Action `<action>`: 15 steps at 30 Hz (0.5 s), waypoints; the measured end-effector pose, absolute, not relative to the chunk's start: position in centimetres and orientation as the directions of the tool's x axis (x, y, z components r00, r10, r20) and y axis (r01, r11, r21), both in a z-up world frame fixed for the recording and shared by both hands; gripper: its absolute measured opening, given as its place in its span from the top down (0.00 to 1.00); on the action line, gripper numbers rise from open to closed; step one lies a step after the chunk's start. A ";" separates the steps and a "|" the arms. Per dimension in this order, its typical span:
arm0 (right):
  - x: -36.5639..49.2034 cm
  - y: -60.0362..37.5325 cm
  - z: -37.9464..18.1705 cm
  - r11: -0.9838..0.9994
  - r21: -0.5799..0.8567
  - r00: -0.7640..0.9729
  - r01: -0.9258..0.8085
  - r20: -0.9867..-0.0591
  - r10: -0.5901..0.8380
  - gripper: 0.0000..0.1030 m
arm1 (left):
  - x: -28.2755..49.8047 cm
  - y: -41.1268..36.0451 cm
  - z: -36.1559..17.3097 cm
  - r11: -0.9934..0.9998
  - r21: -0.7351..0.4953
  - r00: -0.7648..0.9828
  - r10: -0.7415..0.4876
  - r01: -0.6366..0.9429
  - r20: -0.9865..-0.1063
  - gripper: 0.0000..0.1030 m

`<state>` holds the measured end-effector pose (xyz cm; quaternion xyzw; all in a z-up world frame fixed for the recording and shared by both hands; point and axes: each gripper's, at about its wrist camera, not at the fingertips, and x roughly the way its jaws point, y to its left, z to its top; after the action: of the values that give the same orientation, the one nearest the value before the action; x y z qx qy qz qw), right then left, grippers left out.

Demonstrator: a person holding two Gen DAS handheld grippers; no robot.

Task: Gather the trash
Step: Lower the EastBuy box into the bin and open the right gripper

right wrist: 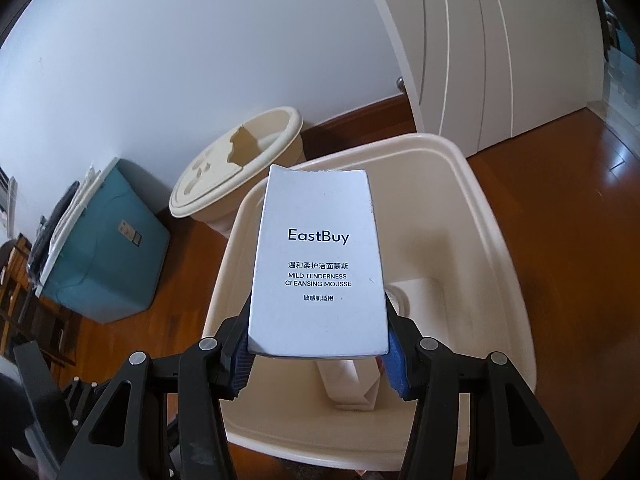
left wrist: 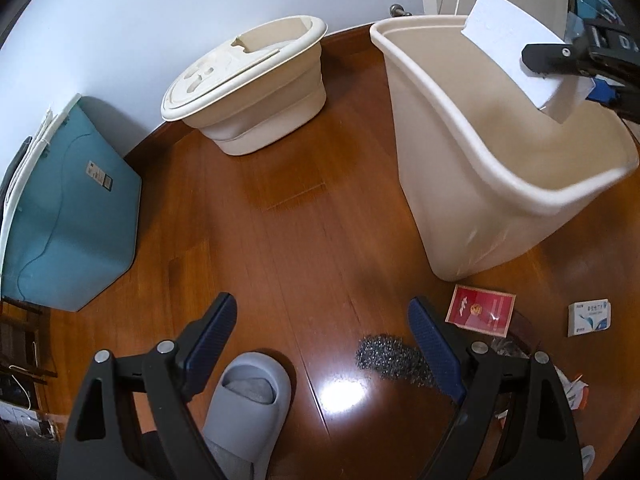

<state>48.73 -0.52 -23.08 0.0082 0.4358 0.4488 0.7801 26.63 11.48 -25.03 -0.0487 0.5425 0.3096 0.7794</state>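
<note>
In the right wrist view, the right gripper (right wrist: 318, 354) fills the lower centre, its blue-padded fingers (right wrist: 240, 364) pressed against both sides of a white carton (right wrist: 318, 264) printed "EastBuy" and "Mild Tenderness Cleansing Mousse". The carton hangs above the open mouth of a cream trash bin (right wrist: 492, 240); a white item (right wrist: 352, 384) lies at the bin's bottom.

In the left wrist view, the left gripper (left wrist: 320, 344) sits at the bottom, fingers (left wrist: 434, 344) spread wide with nothing between them, over the wooden floor (left wrist: 280, 232). Right of centre stands the bin (left wrist: 460, 184), the carton (left wrist: 516, 64) above its rim at upper right. On the floor at lower right lie a dark mesh scrap (left wrist: 390, 358), a red packet (left wrist: 480, 310) and a small white-and-blue box (left wrist: 590, 317). A grey slipper (left wrist: 248, 400) shows at bottom centre.
</note>
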 end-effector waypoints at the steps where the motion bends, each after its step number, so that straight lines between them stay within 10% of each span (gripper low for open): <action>1: 48.8 -0.5 -23.2 0.602 0.396 0.218 -0.693 -0.681 0.699 0.46 | 26.5 11.3 -25.2 0.805 0.261 0.216 0.427 -0.533 -0.878 0.15; 5: 49.0 -0.4 -23.9 0.625 0.393 0.207 -0.674 -0.712 0.671 0.25 | 26.0 10.6 -26.0 0.807 0.271 0.193 0.422 -0.525 -0.886 0.15; 15: 46.4 -9.6 -22.7 0.614 0.383 0.294 -0.690 -0.627 0.722 0.19 | 25.2 7.9 -31.4 0.869 0.211 0.139 0.301 -0.448 -0.943 0.15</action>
<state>46.44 -9.55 -22.70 0.0197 0.4003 0.4388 0.8043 25.21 7.91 -31.37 -0.0605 0.6070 0.2490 0.7522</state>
